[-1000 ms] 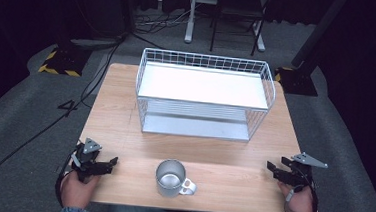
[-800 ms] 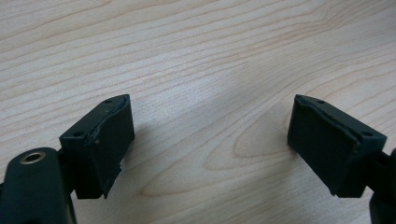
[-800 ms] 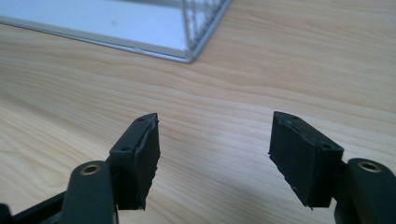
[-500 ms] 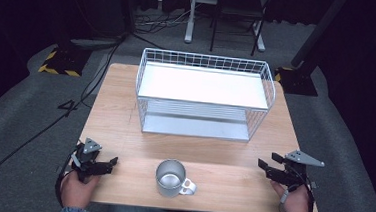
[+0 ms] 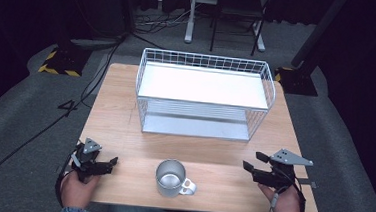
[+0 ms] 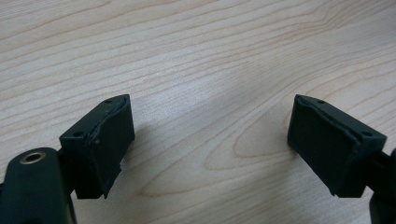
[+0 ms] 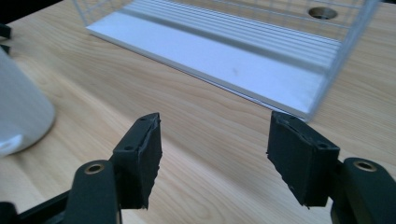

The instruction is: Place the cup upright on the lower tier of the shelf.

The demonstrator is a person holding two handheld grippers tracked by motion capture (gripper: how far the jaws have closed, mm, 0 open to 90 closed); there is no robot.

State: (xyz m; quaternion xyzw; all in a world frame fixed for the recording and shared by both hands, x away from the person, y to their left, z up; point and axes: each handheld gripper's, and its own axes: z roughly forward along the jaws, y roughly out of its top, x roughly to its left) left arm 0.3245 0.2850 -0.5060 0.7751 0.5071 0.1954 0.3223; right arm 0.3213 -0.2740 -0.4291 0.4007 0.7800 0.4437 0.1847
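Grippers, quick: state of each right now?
Left gripper: open, nothing between the jaws, low over the table.
Right gripper: open, empty, jaws have just closed a little; mug not held.

In the right gripper view, the white cylindrical mug is cut off by the left edge; its rim and handle are not visible. The white wire-mesh rack with two flat shelves is cut off at the top and right, and its near right corner is blurred. In the high view, the bottom edge cuts off both forearms.
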